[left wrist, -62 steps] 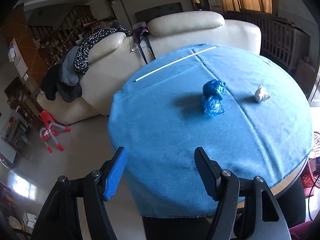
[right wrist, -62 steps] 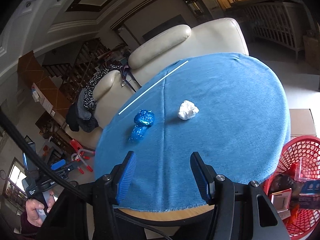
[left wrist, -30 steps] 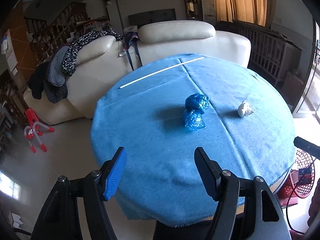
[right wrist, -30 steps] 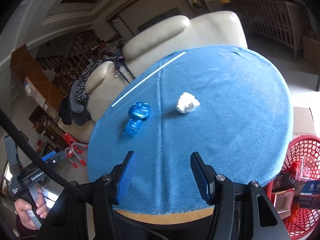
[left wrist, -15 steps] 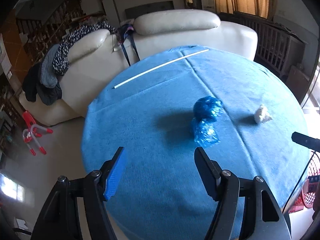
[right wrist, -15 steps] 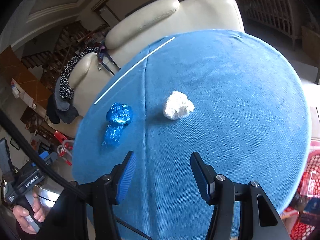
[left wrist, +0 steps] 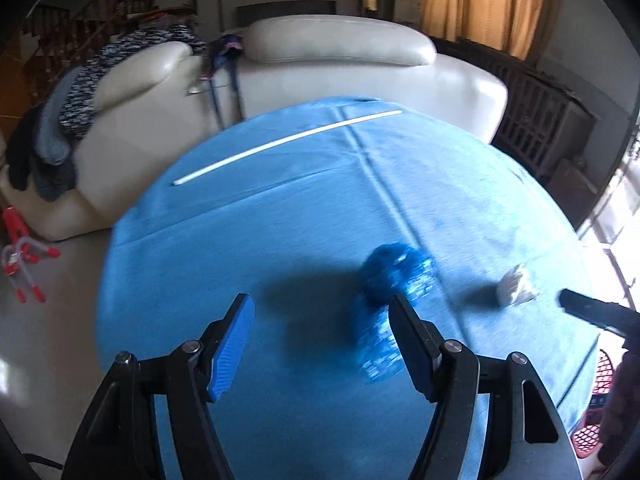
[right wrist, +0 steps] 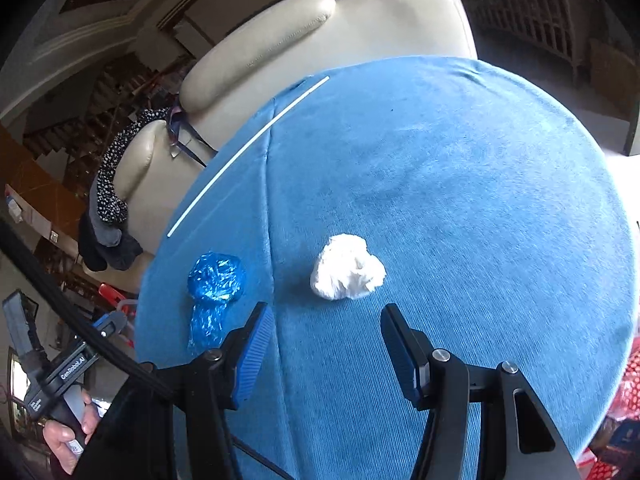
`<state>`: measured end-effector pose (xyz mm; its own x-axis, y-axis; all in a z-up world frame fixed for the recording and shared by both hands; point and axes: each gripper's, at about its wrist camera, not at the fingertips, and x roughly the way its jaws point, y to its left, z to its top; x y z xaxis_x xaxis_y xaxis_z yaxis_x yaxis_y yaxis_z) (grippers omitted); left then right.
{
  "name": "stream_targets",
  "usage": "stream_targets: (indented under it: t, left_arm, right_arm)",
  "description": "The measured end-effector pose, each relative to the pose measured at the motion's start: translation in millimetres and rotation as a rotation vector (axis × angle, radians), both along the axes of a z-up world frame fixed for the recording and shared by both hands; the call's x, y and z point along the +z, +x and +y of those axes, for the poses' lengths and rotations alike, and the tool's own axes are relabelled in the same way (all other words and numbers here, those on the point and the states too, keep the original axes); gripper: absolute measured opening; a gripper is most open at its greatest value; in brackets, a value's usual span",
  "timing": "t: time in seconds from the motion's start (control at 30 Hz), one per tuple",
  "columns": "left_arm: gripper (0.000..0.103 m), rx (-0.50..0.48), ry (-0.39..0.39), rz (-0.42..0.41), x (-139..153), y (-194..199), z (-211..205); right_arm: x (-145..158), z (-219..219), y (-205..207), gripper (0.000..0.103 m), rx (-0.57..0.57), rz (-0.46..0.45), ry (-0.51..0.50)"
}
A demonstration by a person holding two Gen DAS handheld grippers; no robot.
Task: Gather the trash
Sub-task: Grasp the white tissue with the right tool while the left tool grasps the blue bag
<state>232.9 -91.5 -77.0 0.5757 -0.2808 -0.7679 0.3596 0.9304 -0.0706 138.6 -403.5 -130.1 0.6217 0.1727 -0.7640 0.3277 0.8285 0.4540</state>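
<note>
Round worktop (right wrist: 480, 184) under blue cloth, cream sofa (left wrist: 340, 64) behind. Blue plastic wads (right wrist: 216, 280) and white paper wad (right wrist: 348, 268) lie mid-cloth, just beyond left gripper (left wrist: 320, 320) and right gripper (right wrist: 326, 320); both jaws apart, empty.

The left gripper (left wrist: 320, 316) hangs over a round table under a blue cloth (left wrist: 248, 240), its jaws apart with nothing between them; a crumpled blue wrapper (left wrist: 394, 272) lies just past the right finger (left wrist: 412, 344), blurred, part of it hidden behind that finger; a white paper wad (left wrist: 514, 284) sits further right, apart from the wrapper; a thin white stick (left wrist: 288, 142) lies across the far side of the cloth; the dark tip of the right gripper (left wrist: 592, 310) pokes in from the right edge, near the wad; a cream sofa (left wrist: 340, 64) stands behind the table, with dark clothes (left wrist: 60, 120) draped over its left end; a red basket (left wrist: 600, 408) shows at lower right.
</note>
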Motion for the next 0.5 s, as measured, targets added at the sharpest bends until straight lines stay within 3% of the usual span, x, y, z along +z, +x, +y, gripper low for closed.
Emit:
stream_targets:
  t: [0.13,0.5]
  left_arm:
    - [0.071,-0.069,-0.059,0.050,-13,15,-15]
    - [0.071,-0.122,-0.075,0.109,-46,57,-57]
  right_arm:
    - [-14,-5,24,0.060,-0.024,0.031,0.049]
    - [-47,-11,68,0.060,-0.130,0.146,0.065]
